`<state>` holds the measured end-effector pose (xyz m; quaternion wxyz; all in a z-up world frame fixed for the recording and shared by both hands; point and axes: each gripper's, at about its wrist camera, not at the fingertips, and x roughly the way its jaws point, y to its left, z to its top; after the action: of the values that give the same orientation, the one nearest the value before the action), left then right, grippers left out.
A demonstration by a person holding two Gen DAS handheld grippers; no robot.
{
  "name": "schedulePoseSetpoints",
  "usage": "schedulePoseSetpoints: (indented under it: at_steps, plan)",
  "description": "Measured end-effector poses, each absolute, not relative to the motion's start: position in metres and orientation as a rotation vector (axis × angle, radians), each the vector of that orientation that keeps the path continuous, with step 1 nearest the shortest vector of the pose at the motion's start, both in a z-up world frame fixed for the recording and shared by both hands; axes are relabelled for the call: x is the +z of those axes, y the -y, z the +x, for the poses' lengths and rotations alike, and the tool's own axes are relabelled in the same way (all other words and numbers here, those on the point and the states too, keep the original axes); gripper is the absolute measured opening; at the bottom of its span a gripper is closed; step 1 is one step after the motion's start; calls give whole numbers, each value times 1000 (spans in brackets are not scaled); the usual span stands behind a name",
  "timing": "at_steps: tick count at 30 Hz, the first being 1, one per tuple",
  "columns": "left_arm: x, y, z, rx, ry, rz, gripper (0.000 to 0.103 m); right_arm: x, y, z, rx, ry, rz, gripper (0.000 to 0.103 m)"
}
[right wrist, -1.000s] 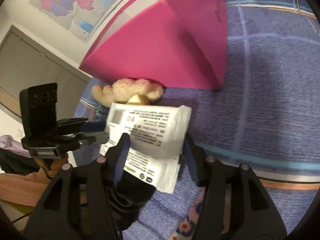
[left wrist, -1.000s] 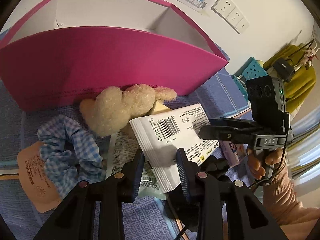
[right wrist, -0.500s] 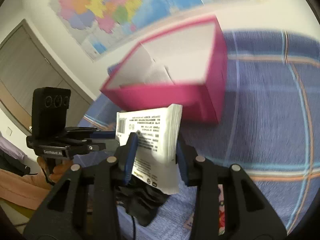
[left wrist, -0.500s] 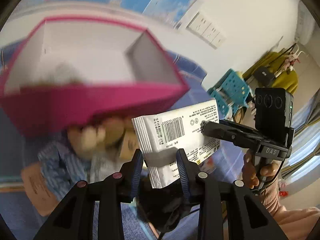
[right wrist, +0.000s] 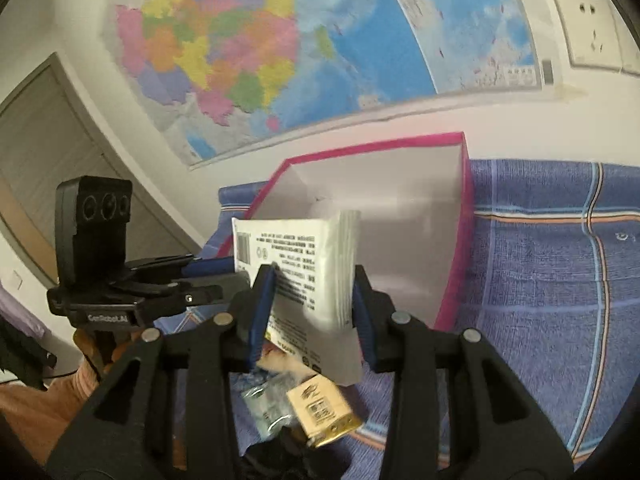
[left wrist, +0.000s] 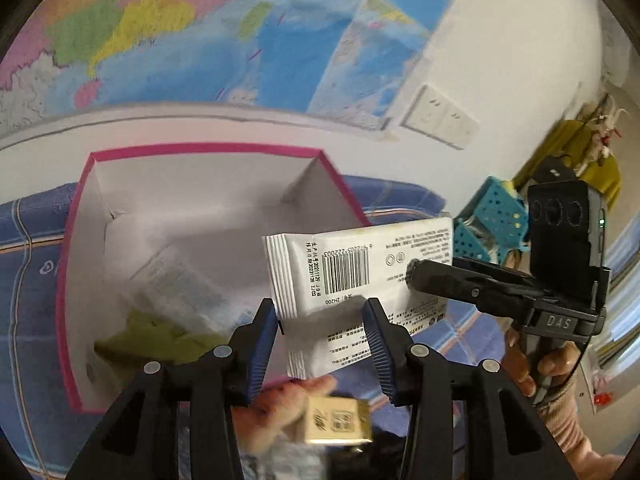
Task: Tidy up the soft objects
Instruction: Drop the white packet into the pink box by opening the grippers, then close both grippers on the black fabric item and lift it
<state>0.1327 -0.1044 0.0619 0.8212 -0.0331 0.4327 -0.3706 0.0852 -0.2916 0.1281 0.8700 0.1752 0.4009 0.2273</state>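
- I'm counting one white packet (left wrist: 360,264) and one pink box (left wrist: 80,208) beyond the jaws.
- The right gripper (right wrist: 313,280) jaws, just closed, are clamping the packet. The left gripper (left wrist: 320,312) jaws, just opening, are standing apart around it.
- Only the left view is showing the box's floor.

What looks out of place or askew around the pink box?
The small gold box lies tilted on crumpled wrappers in front of the pink box; it looks rigid among soft things. Nothing looks spilled or damaged.
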Motion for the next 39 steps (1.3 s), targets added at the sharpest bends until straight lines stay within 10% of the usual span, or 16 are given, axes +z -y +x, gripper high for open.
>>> schedulePoseSetpoints:
  at_steps: [16,39]
  plan:
    - [13,105,175,-652,-1030,-44,45,103,296,122,269,-962,307,52]
    - [32,56,24,-850,-852,-35,54,150,276,-37,462,-775,295,64]
